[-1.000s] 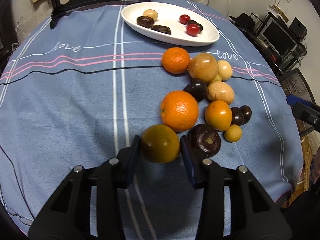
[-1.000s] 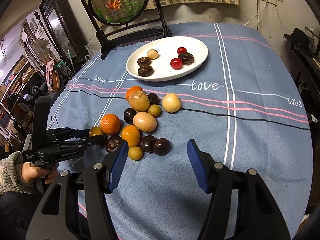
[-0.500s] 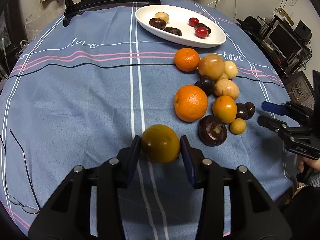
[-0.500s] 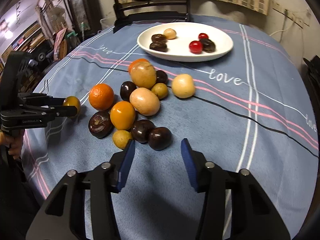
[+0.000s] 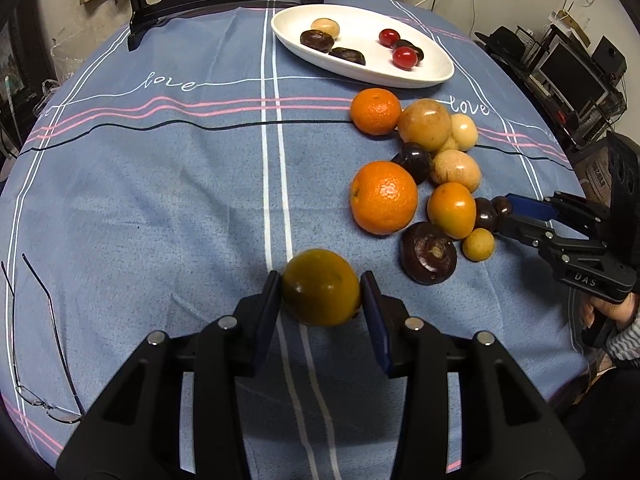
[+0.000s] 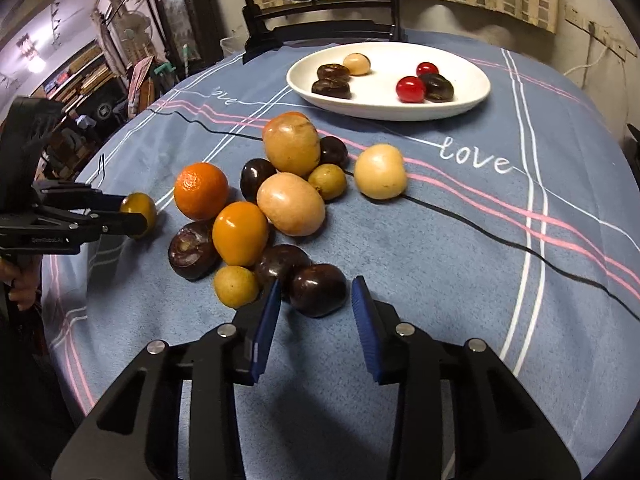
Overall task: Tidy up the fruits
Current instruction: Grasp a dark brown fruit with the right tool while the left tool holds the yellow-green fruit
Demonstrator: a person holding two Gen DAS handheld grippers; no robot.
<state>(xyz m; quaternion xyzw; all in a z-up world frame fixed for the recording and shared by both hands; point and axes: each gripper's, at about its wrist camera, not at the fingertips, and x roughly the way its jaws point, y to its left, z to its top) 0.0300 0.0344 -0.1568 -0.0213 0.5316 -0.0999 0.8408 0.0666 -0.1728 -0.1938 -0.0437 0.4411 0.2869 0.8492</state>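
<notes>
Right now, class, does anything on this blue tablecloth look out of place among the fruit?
Yes. A pair of thin wire-framed spectacles lies folded open near the edge of the blue tablecloth, well apart from the fruit; it is the only non-fruit item there.

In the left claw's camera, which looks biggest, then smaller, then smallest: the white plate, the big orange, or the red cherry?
1. White plate
2. Big orange
3. Red cherry

The plate lies farther from the camera and still looks widest, so this order is safe.

Far orange [image 6: 295,115] mostly hidden behind tan fruit [image 6: 291,145]; spectacles [image 5: 44,360] partly cut off at edge.
</notes>
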